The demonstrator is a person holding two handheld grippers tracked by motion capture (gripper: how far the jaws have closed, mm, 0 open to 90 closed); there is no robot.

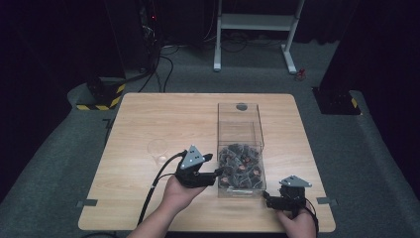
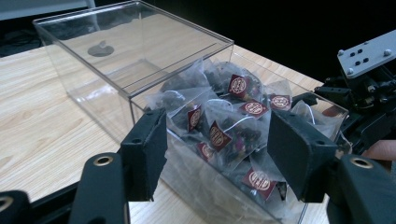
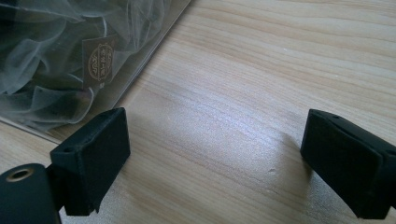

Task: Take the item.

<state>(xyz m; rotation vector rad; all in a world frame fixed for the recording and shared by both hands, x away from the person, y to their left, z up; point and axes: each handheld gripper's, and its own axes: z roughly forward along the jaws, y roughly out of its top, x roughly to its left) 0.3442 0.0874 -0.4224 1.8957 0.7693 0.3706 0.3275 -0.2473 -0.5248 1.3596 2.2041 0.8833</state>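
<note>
Near the surface's front edge, the left hand-held gripper (image 1: pixel 216 171) spreads wide toward the box (image 1: pixel 241 148) of tea bags (image 2: pixel 219 135), while the right hand-held gripper (image 1: pixel 267 197) waits wide, empty, beside it.

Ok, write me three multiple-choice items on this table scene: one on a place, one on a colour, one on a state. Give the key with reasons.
1. Where is the clear glass in the high view?
A. left of the clear box
B. inside the box
C. at the table's right edge

2. What colour are the tea bags' tags?
A. bright green
B. dark red with gold print
C. plain blue

3. How do the jaws of the right gripper stand?
A. shut on a tea bag
B. shut on the glass
C. open, with nothing between them

Key: 1 A, the glass stands on bare wood left of the box. 2 B, the left gripper view shows red tags with gold marks. 3 C, the right gripper view shows only table between the spread jaws.
</note>
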